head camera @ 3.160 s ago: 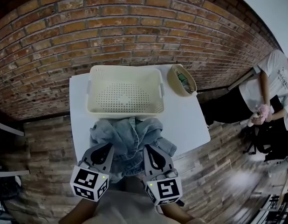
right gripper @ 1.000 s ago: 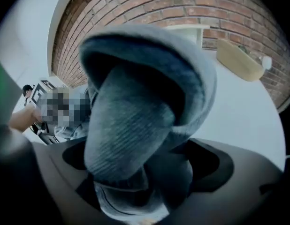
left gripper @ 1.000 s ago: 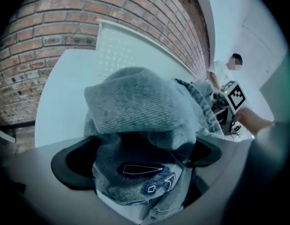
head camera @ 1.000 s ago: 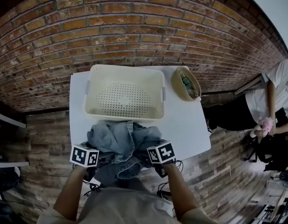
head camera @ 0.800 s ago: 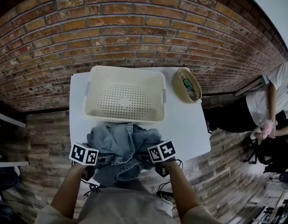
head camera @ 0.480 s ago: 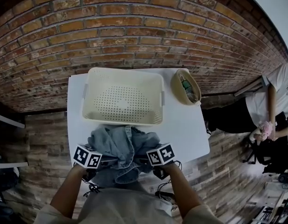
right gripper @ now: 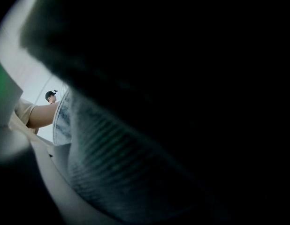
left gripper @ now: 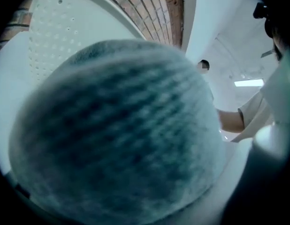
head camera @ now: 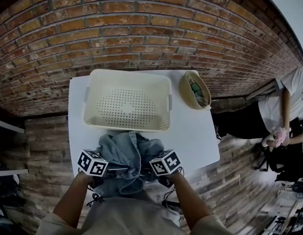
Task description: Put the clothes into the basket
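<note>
A crumpled blue denim garment (head camera: 126,153) lies bunched at the near edge of the white table (head camera: 190,131), just in front of the cream perforated basket (head camera: 126,124). My left gripper (head camera: 111,169) is dug into its left side and my right gripper (head camera: 148,168) into its right side; only their marker cubes show clearly. Both sets of jaws are closing with the denim between them, and the cloth hides the pads. Denim (left gripper: 117,139) fills the left gripper view, with the basket (left gripper: 65,27) behind it. Dark denim (right gripper: 112,172) also covers most of the right gripper view.
A tan oval bowl (head camera: 194,89) holding small items stands right of the basket. A brick wall runs behind the table. A person in a white shirt (head camera: 293,97) sits at the far right, away from the table.
Both grippers have moved inward toward each other, and the denim has been squeezed into a narrower, taller bunch. The view has shifted slightly.
</note>
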### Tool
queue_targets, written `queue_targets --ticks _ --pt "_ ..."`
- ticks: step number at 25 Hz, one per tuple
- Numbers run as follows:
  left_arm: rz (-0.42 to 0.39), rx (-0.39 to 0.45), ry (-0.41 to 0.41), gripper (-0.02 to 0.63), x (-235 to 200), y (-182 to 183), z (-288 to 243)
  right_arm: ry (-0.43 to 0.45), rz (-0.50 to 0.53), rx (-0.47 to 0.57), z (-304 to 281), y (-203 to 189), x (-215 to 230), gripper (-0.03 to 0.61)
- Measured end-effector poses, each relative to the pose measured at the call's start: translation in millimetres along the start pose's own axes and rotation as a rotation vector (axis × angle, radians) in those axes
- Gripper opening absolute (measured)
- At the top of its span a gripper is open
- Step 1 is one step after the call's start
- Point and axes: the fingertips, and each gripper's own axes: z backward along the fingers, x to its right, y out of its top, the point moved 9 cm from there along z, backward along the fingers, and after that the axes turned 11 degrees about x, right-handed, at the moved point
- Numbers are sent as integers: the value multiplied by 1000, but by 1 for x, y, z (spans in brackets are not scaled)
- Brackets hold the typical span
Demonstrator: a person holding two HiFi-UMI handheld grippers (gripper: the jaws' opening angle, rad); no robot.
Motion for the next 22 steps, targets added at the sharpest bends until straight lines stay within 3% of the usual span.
queue_targets --ticks 8,22 --pt "12 104 -47 460 16 3 7 10 62 109 7 11 -25 313" --pt "-197 247 -10 449 86 40 54 -46 281 235 59 49 -91 287"
